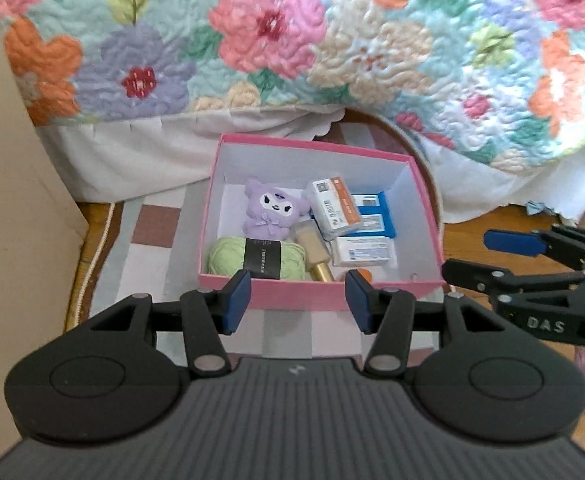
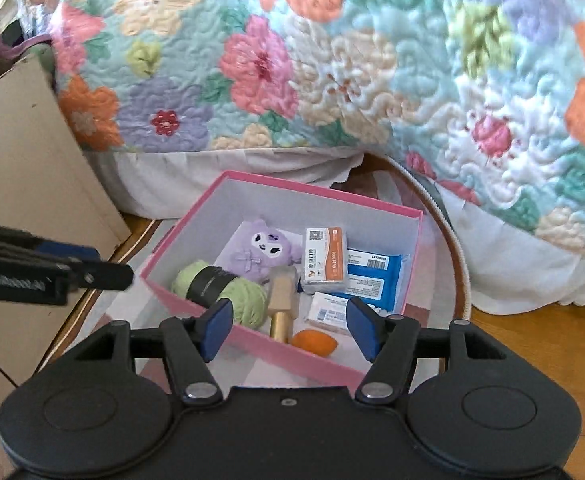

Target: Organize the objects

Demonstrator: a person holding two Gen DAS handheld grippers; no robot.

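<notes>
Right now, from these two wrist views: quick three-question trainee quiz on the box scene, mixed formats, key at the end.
1. True or false: the green yarn ball lies inside the pink box.
2. Which item touches the gold-handled brush?
A. the blue packet
B. the purple plush
C. the orange sponge
3. Fill in: both the left tool and the right tool are ____, holding nothing.

Key: 1 true; 2 C; 3 open.
</notes>
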